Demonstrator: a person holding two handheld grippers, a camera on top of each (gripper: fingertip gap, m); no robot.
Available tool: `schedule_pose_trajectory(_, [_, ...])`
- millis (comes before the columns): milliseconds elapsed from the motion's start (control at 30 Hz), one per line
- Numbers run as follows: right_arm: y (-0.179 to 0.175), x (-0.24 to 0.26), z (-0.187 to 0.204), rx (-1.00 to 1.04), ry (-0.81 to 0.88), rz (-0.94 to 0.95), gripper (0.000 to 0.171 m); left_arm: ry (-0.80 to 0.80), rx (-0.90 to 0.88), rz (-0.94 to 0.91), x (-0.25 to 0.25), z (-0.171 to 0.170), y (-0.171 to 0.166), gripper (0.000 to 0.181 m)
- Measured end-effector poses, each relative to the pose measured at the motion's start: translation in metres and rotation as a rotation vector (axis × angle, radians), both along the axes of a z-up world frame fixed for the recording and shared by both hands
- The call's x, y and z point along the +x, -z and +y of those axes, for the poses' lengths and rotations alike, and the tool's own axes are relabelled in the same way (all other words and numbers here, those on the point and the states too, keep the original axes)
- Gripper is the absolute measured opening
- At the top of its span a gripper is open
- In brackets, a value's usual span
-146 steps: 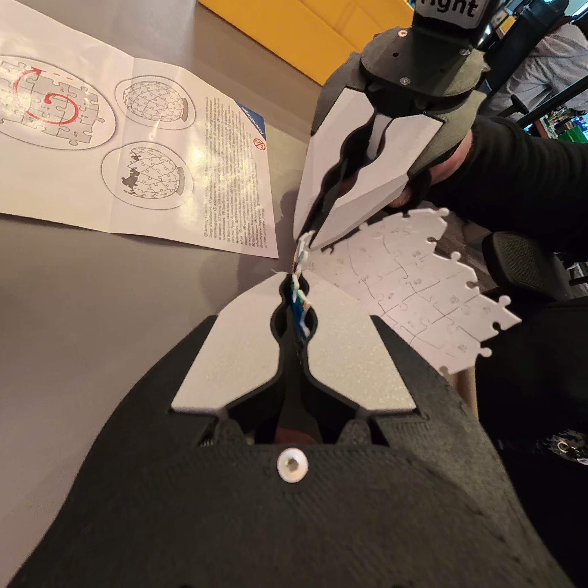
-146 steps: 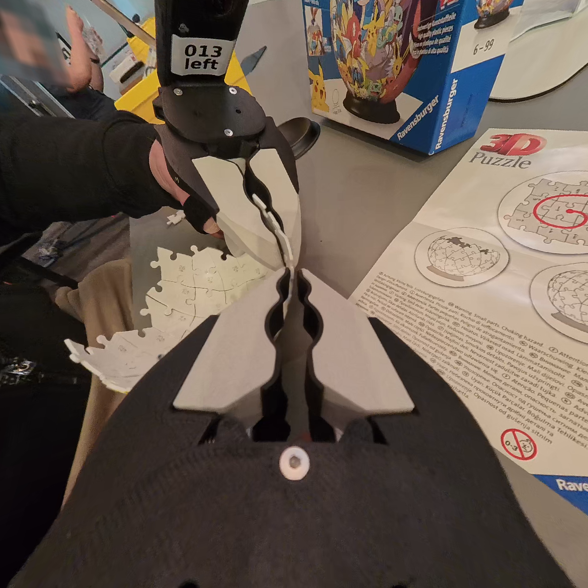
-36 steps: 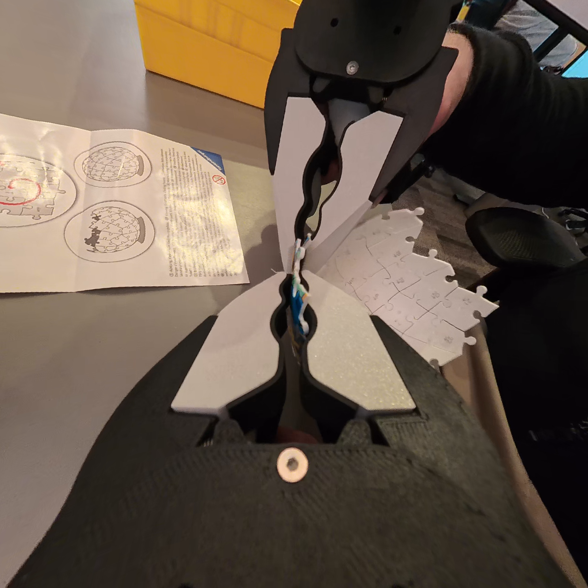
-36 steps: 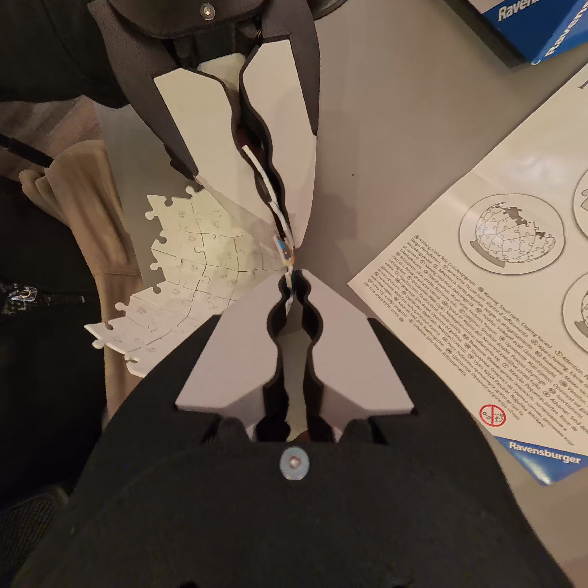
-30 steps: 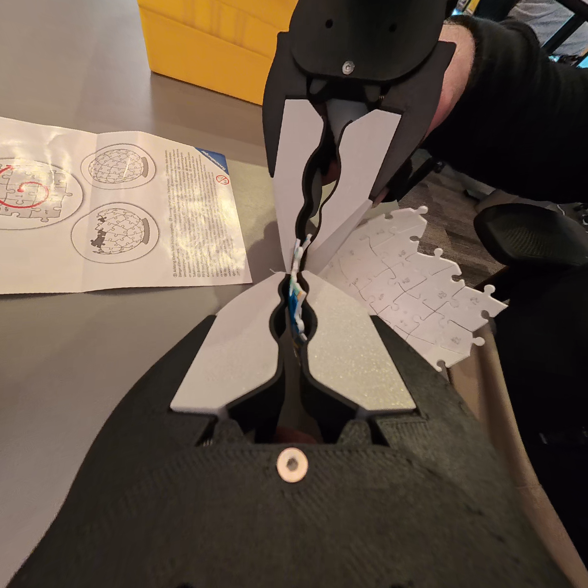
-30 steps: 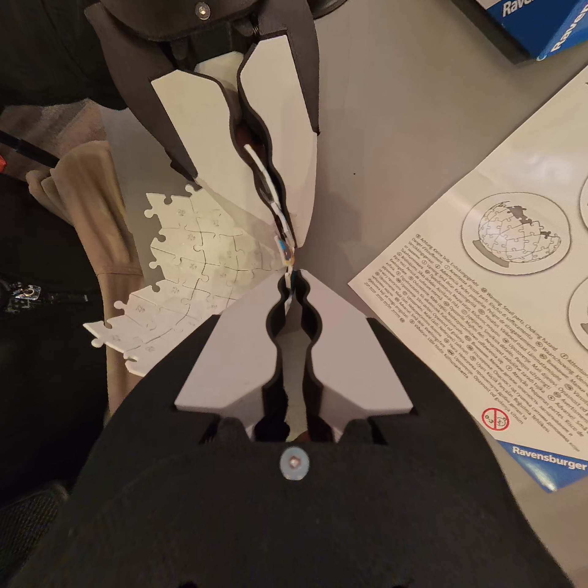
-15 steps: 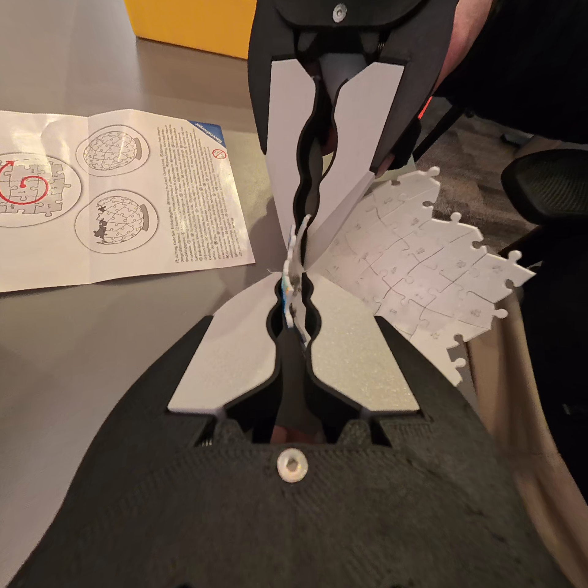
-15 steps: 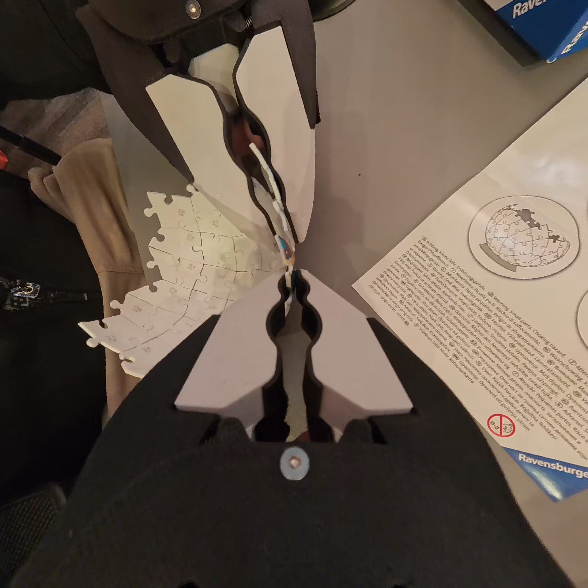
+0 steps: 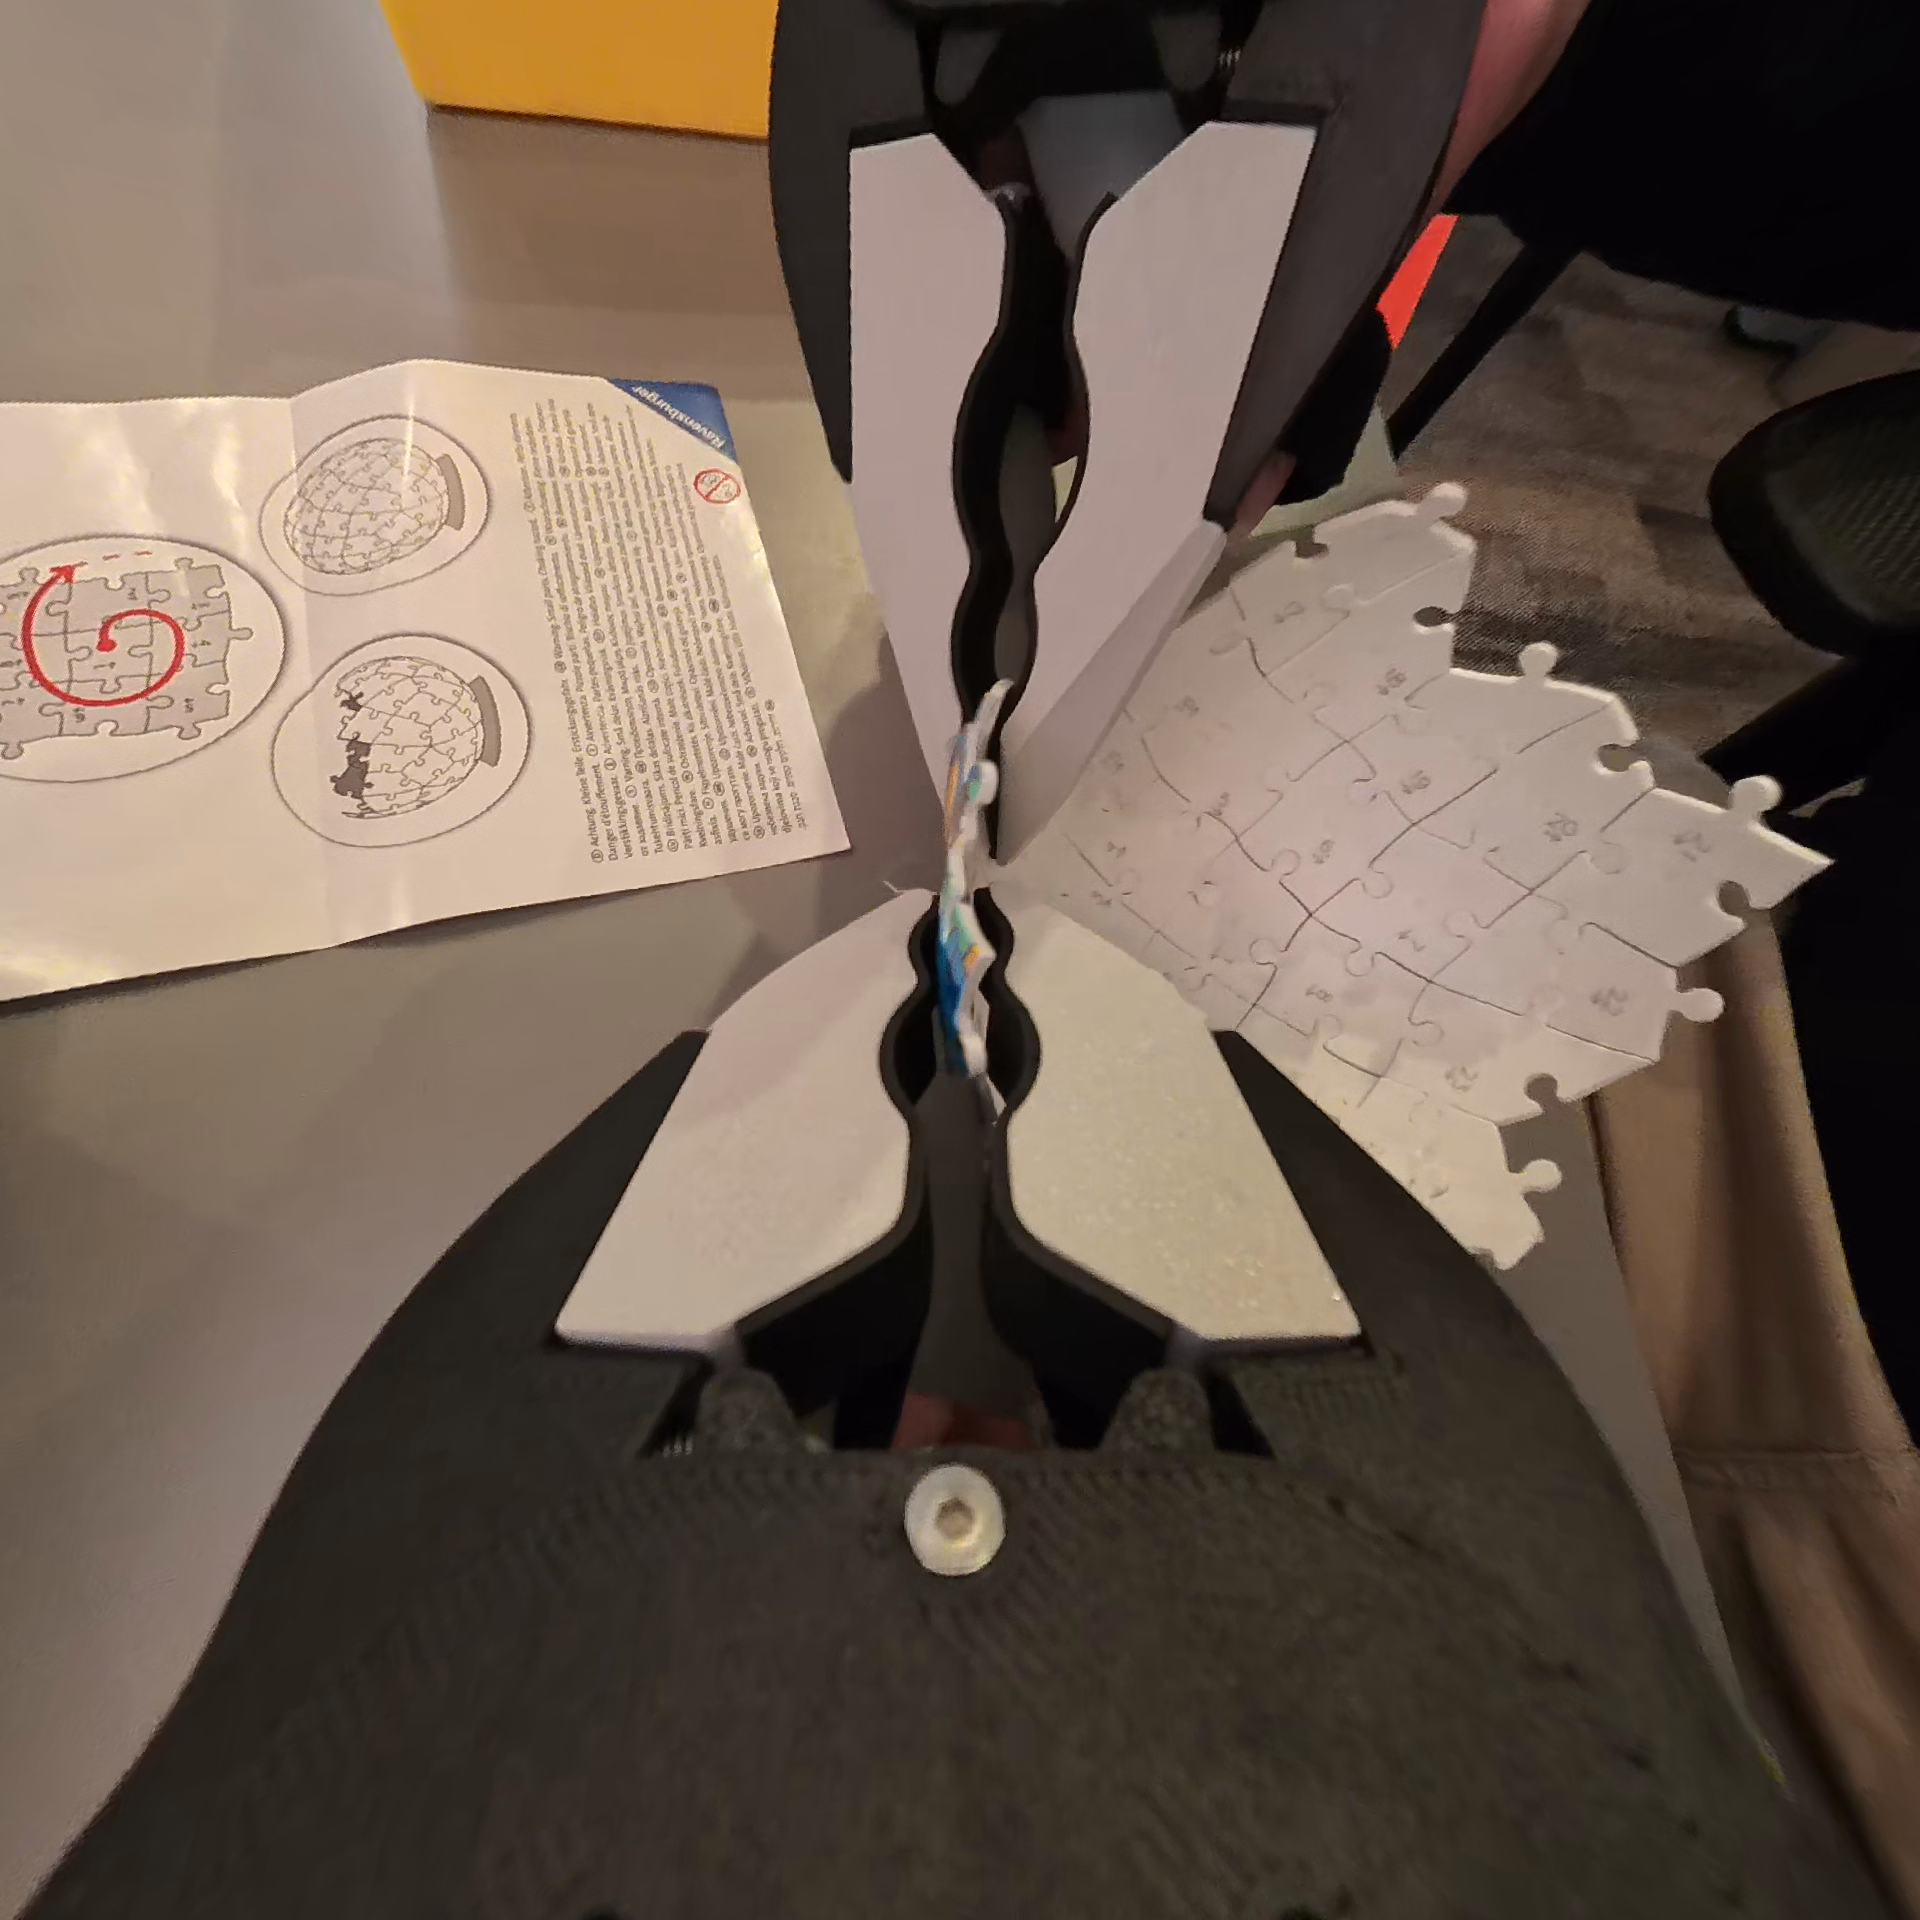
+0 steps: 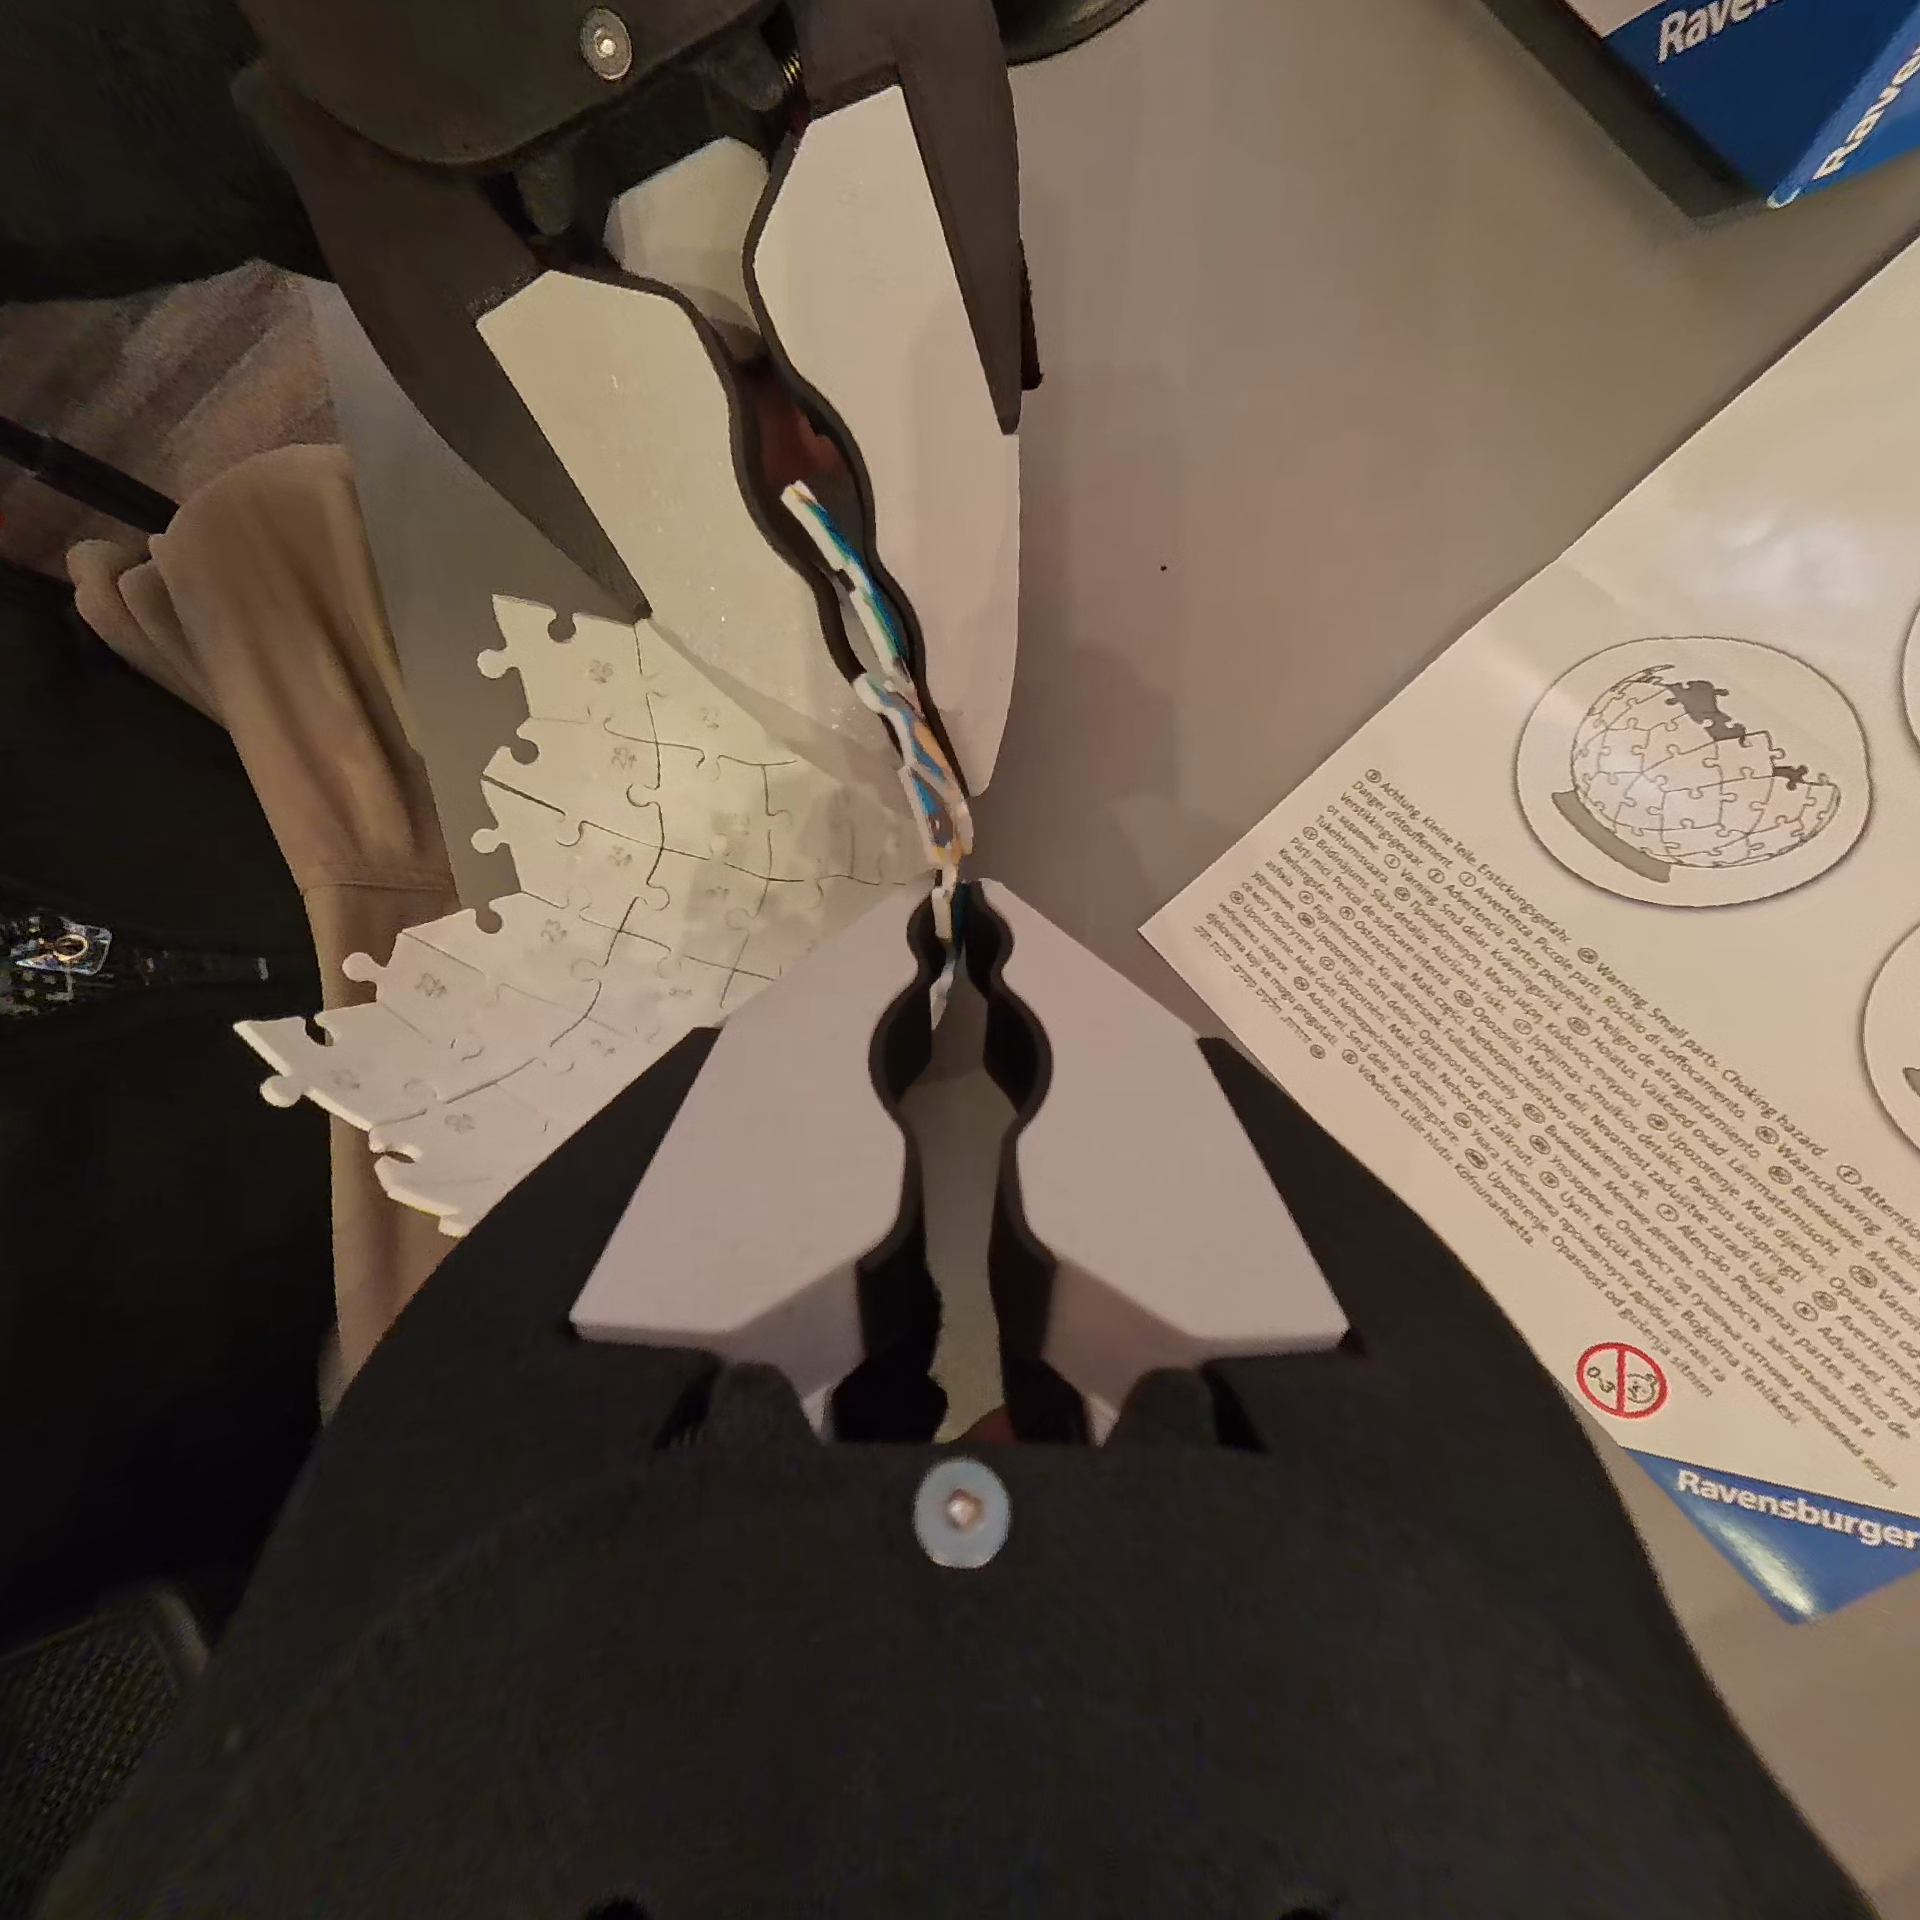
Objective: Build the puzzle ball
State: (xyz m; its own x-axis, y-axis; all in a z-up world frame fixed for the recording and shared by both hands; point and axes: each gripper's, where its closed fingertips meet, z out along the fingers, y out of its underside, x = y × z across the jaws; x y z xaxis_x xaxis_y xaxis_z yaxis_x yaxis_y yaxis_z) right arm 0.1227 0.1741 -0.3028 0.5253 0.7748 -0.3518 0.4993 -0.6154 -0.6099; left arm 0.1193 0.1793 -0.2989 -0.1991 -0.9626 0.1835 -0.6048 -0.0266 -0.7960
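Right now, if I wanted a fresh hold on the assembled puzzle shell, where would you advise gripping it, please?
I'd take the puzzle shell by its free knobbed rim, coming in edge-on from the side away from the table. It is a thin curved sheet, and the left gripper and right gripper already crowd the near edge.

Each camera sits behind its own gripper, looking down along the fingers at close range. The two views face each other — left gripper (image 9: 961,914) meeting right gripper (image 10: 961,899) — sharing the puzzle section (image 9: 1403,852) (white underside) and instruction leaflet (image 10: 1558,935).
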Motion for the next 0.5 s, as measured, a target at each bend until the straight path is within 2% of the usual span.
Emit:
schedule_pose_trajectory(33, [-0.0003, -0.0001, 0.0002, 0.002, 0.000, 0.004, 0.000, 0.004, -0.012, -0.011, -0.0001, 0.0001, -0.0004, 0.004])
schedule_pose_trajectory(500, [-0.0007, 0.0003, -0.0008, -0.006, 0.004, 0.018, 0.000, 0.015, -0.036, -0.037, -0.0025, -0.0024, -0.0027, 0.015])
